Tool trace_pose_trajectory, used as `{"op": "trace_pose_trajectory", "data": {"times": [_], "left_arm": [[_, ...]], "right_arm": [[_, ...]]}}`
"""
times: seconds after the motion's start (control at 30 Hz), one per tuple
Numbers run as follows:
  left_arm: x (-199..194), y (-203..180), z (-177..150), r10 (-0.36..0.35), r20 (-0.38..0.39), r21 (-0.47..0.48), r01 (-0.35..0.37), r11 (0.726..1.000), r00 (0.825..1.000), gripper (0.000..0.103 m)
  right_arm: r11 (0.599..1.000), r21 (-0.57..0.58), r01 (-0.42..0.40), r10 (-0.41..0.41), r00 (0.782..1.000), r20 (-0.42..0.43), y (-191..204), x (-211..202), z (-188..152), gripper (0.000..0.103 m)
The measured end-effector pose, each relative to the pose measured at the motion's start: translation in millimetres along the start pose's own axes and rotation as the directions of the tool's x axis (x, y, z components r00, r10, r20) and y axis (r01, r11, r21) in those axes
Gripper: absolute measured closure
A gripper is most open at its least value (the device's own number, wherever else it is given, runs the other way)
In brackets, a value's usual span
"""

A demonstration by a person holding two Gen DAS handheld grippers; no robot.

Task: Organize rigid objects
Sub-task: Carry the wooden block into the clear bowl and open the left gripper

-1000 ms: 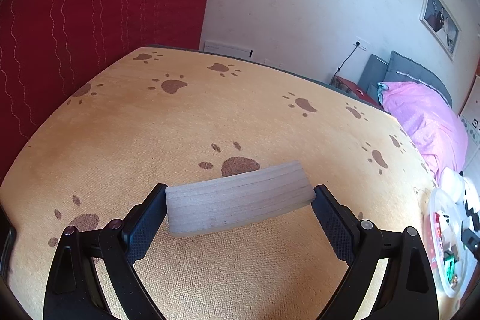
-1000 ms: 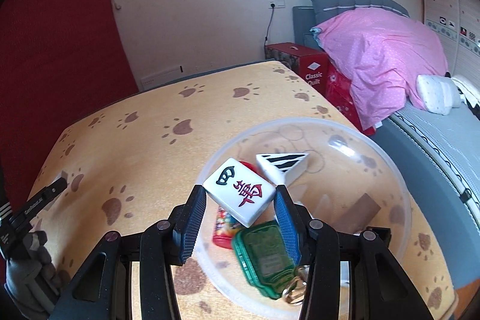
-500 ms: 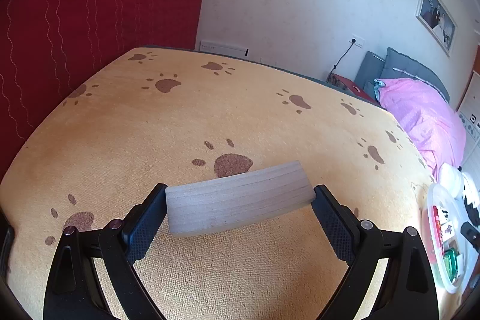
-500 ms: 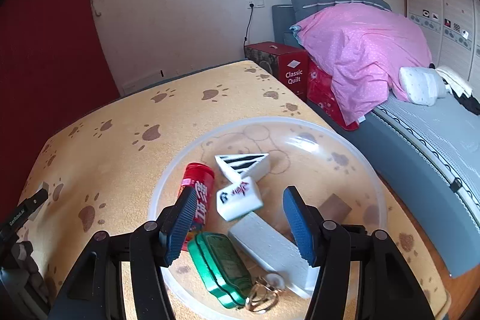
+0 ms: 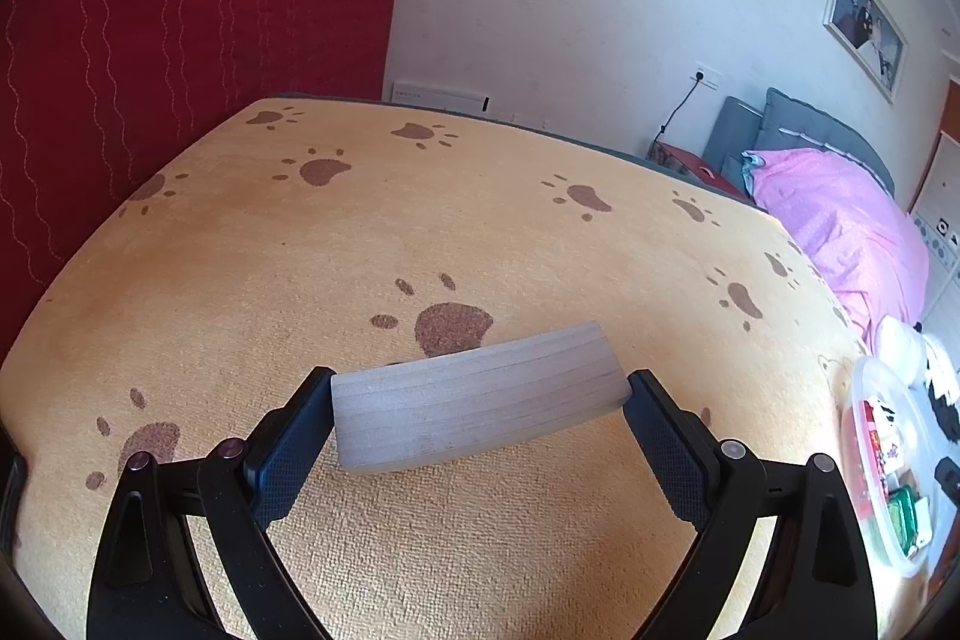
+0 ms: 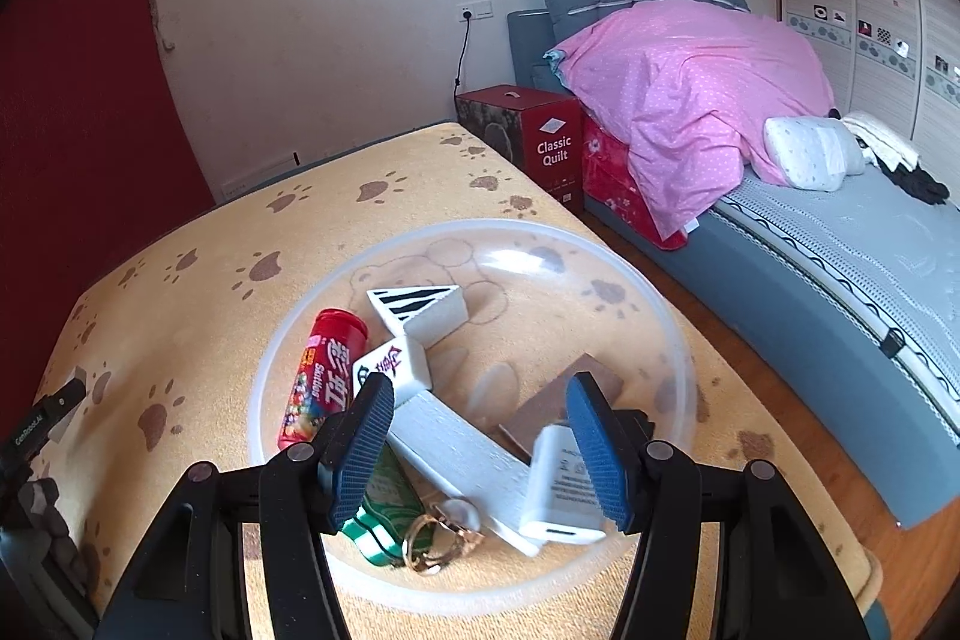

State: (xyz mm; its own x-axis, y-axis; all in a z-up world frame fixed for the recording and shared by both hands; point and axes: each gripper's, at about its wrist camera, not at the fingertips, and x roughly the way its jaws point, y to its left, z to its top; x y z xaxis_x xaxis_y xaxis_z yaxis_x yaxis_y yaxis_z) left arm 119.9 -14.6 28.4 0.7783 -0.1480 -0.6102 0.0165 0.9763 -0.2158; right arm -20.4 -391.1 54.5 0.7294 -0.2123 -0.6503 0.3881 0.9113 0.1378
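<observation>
Left wrist view: the left gripper (image 5: pixel 480 421) pinched a grey wooden block (image 5: pixel 477 394) end to end between its two fingers, holding it over the paw-print cloth (image 5: pixel 420 220) of the table. This piece was judged not yet sorted. The clear bowl (image 5: pixel 864 388) lay far off at the right edge of the view, with open cloth between and nothing seen to block the way.

Right wrist view: the right gripper (image 6: pixel 480 436) hung over the bowl (image 6: pixel 420 235) with fingers spread and nothing between them. Inside lay a red can (image 6: pixel 321 379), a mahjong tile (image 6: pixel 393 370), a striped wedge (image 6: pixel 420 310), a long white block (image 6: pixel 462 460), a white adapter (image 6: pixel 561 487), a brown block (image 6: pixel 561 394) and a green key fob (image 6: pixel 387 514) (most of the sorting seemed done). The crowded bowl left little flat room. A bed (image 6: pixel 840 244) stood beyond.
</observation>
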Motion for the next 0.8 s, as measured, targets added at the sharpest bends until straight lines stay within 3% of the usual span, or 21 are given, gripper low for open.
{"op": "trace_pose_trajectory", "data": {"times": [0.43, 0.63, 0.8], "left_arm": [[-4, -5, -2, -0.008, 0.013, 0.019, 0.008, 1.0, 1.0, 0.008], [-8, -8, -5, -0.011, 0.012, 0.024, 0.011, 1.0, 1.0, 0.008], [-15, -19, -10, -0.034, 0.006, 0.057, 0.033, 0.998, 0.999, 0.008]], "right_arm": [[0.979, -0.202, 0.011, -0.01, 1.0, 0.003, 30, -1, -24, 0.034], [0.981, -0.194, -0.017, 0.013, 1.0, -0.019, 28, 1, -28, 0.033], [0.99, -0.133, -0.038, 0.042, 0.999, 0.025, 14, -9, -20, 0.033]]}}
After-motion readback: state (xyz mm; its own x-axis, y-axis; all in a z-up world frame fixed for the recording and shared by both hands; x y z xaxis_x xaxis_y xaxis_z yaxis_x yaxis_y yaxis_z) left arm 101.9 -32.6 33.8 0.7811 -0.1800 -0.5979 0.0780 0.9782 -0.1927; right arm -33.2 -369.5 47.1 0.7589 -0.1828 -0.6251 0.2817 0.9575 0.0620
